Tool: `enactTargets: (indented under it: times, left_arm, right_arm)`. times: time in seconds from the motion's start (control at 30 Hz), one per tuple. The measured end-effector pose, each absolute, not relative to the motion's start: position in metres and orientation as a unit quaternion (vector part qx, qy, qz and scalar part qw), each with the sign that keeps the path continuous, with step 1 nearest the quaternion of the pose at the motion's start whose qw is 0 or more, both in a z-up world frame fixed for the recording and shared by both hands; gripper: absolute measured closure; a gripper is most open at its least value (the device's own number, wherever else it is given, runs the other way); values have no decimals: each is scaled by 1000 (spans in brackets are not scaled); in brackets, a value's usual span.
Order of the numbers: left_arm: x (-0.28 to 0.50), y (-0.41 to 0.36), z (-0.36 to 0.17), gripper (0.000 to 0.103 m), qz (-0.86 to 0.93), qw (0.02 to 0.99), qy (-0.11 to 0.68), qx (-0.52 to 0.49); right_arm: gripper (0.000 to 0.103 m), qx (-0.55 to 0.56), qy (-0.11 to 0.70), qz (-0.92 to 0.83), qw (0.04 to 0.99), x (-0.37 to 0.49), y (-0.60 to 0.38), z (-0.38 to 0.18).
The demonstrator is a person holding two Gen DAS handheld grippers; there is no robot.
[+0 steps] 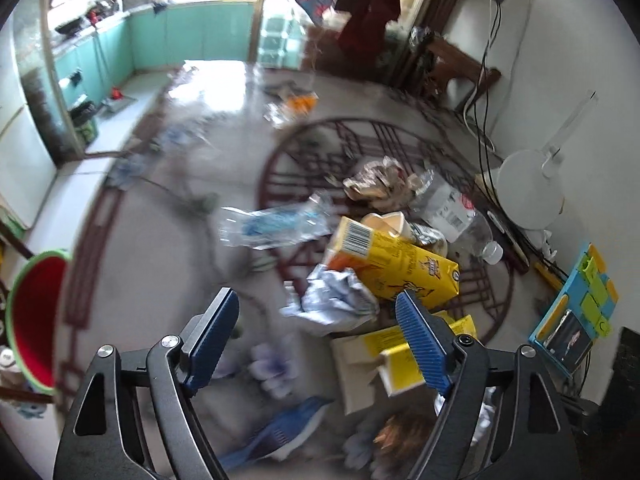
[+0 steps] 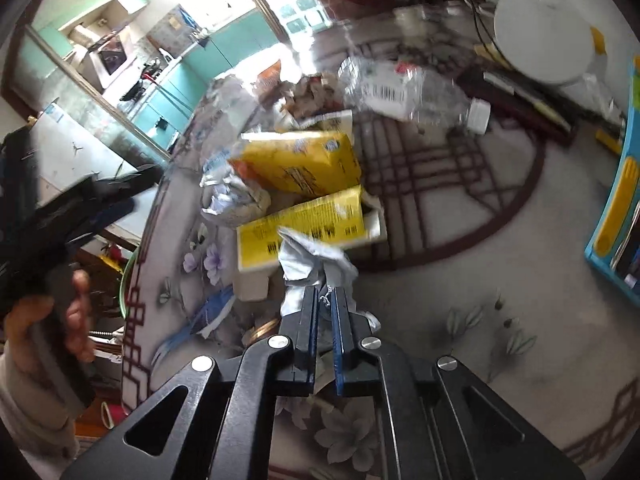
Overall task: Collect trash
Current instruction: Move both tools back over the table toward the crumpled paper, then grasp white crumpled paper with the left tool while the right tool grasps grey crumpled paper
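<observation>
Trash pile (image 1: 384, 256) mostly uncollected: right hand-held gripper (image 2: 325, 300) clamps crumpled foil (image 2: 316, 258), left hand-held gripper (image 1: 320, 312) gapes empty.

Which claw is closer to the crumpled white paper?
Right. The right claw is shut on the crumpled white paper. The left claw is open and holds nothing, off to the side.
</observation>
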State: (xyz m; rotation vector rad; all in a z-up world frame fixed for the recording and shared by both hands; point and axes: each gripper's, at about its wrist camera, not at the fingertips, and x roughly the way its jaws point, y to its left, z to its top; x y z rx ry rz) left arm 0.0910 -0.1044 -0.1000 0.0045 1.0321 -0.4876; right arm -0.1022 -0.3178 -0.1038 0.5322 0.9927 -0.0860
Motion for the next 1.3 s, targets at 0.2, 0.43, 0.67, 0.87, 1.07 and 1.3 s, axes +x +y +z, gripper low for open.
enactTargets:
  times: [0.2,0.43,0.67,0.87,1.07,1.3]
  left_arm:
    - [104,-131,-140,22,-219,816,535,13]
    - [103,-136,-146,88,-220,812,541,20]
    - [85,-107,-106,99,-218,835,505,11]
    - [71,-88,-90,99,-221,844,489,11]
    - [65,-69,-87,99,-207,847,490,2]
    - [63,-47,-82,99,-185,853,488,-8]
  right_arm:
    - [103,248,433,-47,865,-106,-330,-77]
    - [101,277,429,-29,859,-108,-344,-78]
    - [71,264,466,-42,844,-116,-349,-100]
    - [59,255,501,-71,824,-106,-356,-131]
    - [92,291,500,-73,812,-103,-365,-149]
    - [103,292,472,-73,829,-102,-365,-127]
